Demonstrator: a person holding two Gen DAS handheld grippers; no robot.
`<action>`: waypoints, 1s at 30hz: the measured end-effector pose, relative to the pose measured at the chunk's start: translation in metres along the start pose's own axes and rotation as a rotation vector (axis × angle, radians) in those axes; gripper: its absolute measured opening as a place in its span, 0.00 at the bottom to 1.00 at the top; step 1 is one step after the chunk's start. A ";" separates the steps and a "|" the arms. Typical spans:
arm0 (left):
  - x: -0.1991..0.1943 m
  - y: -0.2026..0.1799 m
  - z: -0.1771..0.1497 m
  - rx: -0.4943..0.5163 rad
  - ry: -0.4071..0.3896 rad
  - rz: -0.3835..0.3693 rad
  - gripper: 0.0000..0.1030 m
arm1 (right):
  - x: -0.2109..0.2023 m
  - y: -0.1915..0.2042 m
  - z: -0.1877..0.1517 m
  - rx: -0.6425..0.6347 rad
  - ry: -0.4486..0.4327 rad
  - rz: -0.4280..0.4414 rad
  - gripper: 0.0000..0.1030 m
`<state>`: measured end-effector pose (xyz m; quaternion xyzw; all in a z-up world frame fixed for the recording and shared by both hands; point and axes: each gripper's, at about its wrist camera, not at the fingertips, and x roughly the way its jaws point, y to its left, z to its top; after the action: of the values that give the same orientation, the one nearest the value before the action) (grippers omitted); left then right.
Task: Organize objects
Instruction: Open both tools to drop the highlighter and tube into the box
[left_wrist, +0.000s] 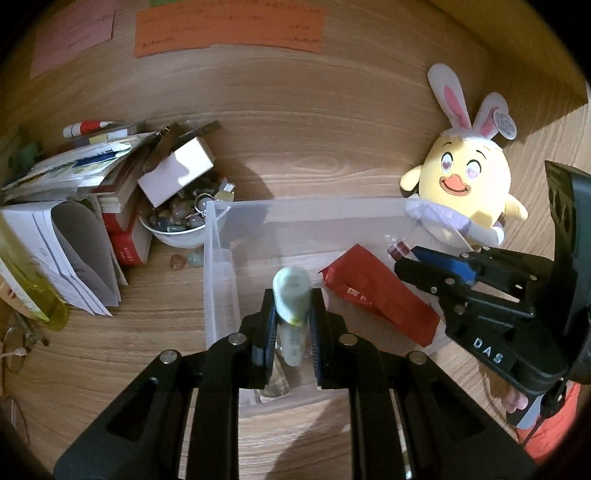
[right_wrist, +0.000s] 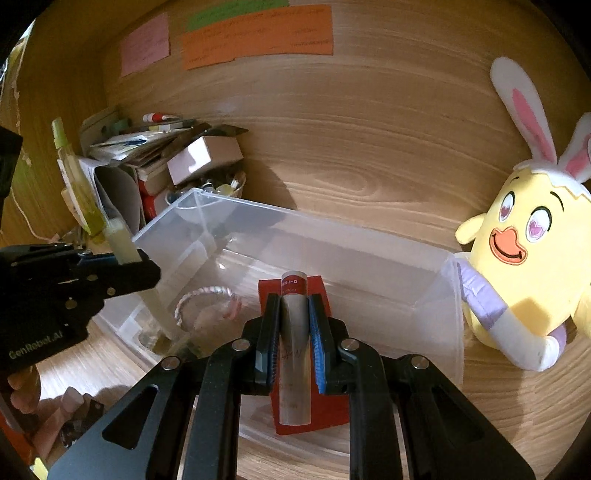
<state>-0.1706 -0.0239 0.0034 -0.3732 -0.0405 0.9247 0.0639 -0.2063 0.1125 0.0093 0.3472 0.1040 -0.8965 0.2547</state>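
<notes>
A clear plastic bin (left_wrist: 221, 266) stands on the wooden desk; it also shows in the right wrist view (right_wrist: 369, 254). My left gripper (left_wrist: 291, 314) is shut on a pale green tube (left_wrist: 291, 295), held upright over the bin's left part. My right gripper (right_wrist: 293, 325) is shut on a clear tube with a red label (right_wrist: 293, 332), held over a red packet (right_wrist: 328, 417) inside the bin. In the left wrist view the right gripper (left_wrist: 424, 266) reaches in from the right above the red packet (left_wrist: 376, 291). A braided cord (right_wrist: 203, 295) lies in the bin.
A yellow plush chick with rabbit ears (left_wrist: 465, 188) leans at the bin's right end. A white bowl of stones (left_wrist: 177, 225), a small box (left_wrist: 177, 173) and a stack of books and papers (left_wrist: 74, 206) crowd the left. Glasses (left_wrist: 14, 343) lie at the far left.
</notes>
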 end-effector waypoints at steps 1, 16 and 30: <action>-0.001 -0.001 0.000 0.003 0.000 0.000 0.14 | 0.000 0.001 0.000 -0.006 0.001 -0.002 0.14; -0.023 -0.004 0.002 -0.006 -0.035 0.006 0.58 | -0.016 0.007 0.004 -0.019 -0.041 -0.013 0.55; -0.067 -0.005 -0.007 0.024 -0.084 0.047 0.91 | -0.068 0.007 0.003 0.003 -0.105 0.020 0.82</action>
<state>-0.1175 -0.0283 0.0443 -0.3342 -0.0234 0.9411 0.0447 -0.1611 0.1312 0.0579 0.3011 0.0857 -0.9110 0.2683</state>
